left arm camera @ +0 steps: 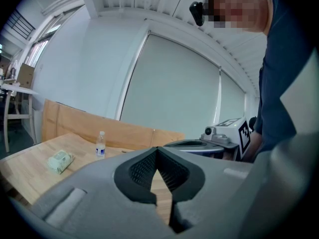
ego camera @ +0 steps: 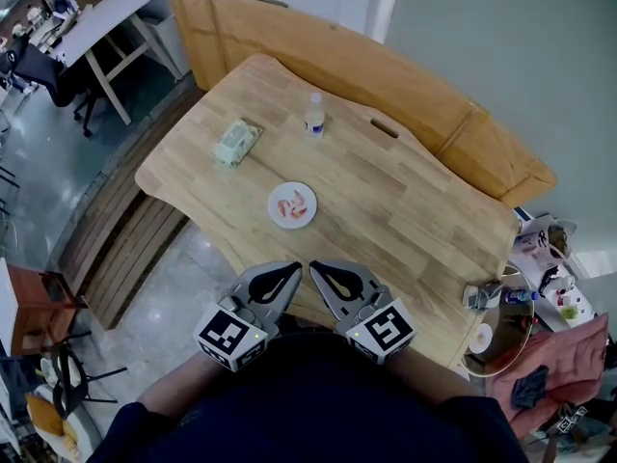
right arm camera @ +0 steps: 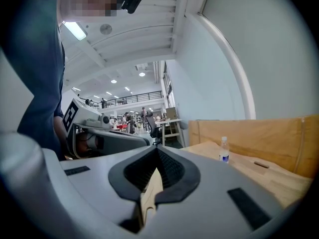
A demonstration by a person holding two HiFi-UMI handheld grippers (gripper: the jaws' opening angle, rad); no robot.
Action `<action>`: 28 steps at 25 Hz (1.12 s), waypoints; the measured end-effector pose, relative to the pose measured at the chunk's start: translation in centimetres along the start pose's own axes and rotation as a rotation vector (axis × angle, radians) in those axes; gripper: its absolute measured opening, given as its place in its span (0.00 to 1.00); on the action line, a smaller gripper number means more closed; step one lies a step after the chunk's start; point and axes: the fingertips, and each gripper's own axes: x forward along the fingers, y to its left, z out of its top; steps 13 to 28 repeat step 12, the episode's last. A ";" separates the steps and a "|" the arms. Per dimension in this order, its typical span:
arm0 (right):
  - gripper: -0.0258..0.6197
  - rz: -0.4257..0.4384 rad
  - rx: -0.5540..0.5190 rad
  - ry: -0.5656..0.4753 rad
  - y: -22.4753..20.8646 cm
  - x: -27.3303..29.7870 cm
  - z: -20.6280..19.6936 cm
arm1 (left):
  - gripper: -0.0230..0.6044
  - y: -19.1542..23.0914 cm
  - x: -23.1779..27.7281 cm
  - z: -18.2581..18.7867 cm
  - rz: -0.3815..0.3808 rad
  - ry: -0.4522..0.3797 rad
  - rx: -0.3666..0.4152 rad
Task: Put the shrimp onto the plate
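On the plate [ego camera: 292, 187] lie the shrimp [ego camera: 287, 207].

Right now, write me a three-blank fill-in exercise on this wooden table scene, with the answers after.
The pink shrimp lie on the round white ___.
The jaws of the left gripper and the right gripper are both ___.
In the head view, the small clear bottle stands to the ___ of the flat pale-green packet.
Missing words: plate; shut; right.
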 end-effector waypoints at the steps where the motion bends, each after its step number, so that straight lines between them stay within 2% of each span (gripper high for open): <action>1: 0.05 0.001 0.001 0.000 0.0 0.0 0.0 | 0.04 0.0 0.0 0.0 0.001 0.001 0.000; 28: 0.05 0.002 -0.002 0.011 0.1 0.5 -0.1 | 0.04 0.5 -0.3 0.1 0.004 -0.006 0.011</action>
